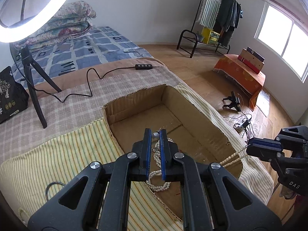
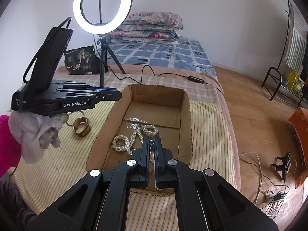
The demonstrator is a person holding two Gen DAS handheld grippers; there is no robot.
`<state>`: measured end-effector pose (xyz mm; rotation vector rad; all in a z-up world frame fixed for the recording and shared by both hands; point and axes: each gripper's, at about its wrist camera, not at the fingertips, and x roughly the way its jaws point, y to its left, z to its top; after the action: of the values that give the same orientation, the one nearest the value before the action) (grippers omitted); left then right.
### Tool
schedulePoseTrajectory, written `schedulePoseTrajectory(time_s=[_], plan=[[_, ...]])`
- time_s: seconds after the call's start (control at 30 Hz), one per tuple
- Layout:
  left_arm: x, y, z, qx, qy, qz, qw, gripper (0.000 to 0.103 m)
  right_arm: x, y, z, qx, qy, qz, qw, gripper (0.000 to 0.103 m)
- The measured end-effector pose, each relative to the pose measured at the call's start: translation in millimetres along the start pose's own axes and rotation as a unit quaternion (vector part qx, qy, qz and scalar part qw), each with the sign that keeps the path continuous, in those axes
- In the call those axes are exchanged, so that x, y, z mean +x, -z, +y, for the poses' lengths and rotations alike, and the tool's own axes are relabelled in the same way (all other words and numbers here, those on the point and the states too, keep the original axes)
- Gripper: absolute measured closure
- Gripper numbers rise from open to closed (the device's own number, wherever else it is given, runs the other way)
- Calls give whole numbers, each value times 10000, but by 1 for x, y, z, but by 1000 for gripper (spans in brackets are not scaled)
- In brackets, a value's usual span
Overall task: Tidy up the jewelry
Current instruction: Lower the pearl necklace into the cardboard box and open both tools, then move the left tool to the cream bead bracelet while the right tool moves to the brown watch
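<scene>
The left gripper [image 1: 155, 132] has its blue-padded jaws pinched on a small drop pendant, hard to make out. The right gripper [image 2: 152, 139] is clamped on the long white pearl-bead necklace [image 2: 134, 137], whose strands run between its fingers. The necklace lies in loops on the floor of the open brown cardboard box [image 2: 185, 115], one end trailing over the box's wall at 5 o'clock. A gold metal wristwatch [image 2: 81, 126] sits outside at 9 o'clock, partly hidden.

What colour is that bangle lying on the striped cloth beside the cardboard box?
Gold. The bangle shows best in the right wrist view, left of the cardboard box.
</scene>
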<state>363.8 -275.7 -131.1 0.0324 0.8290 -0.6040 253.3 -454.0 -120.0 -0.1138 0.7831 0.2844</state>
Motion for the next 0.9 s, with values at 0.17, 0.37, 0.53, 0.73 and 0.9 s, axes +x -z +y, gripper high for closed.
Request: schedulePoseTrajectory(time_s=[0.17, 0.37, 0.53, 0.73, 0.9], plan=[[3, 1, -4, 17, -19, 64, 10000, 97, 7, 5, 2, 26, -75, 114, 9999, 100], [0, 0, -5, 16, -112, 60, 9999, 92, 3, 5, 5, 28, 28, 52, 10000, 70], [-9, -1, -5, 12, -161, -77, 9998, 56, -5, 5, 6, 63, 193, -107, 9997, 31], [-19, -1, -2, -4, -234, -133, 9996, 56, -7, 5, 12, 1, 346, -122, 9993, 28], [-34, 0, 4, -9, -297, -198, 9994, 56, -8, 4, 21, -68, 383, -115, 9992, 28]])
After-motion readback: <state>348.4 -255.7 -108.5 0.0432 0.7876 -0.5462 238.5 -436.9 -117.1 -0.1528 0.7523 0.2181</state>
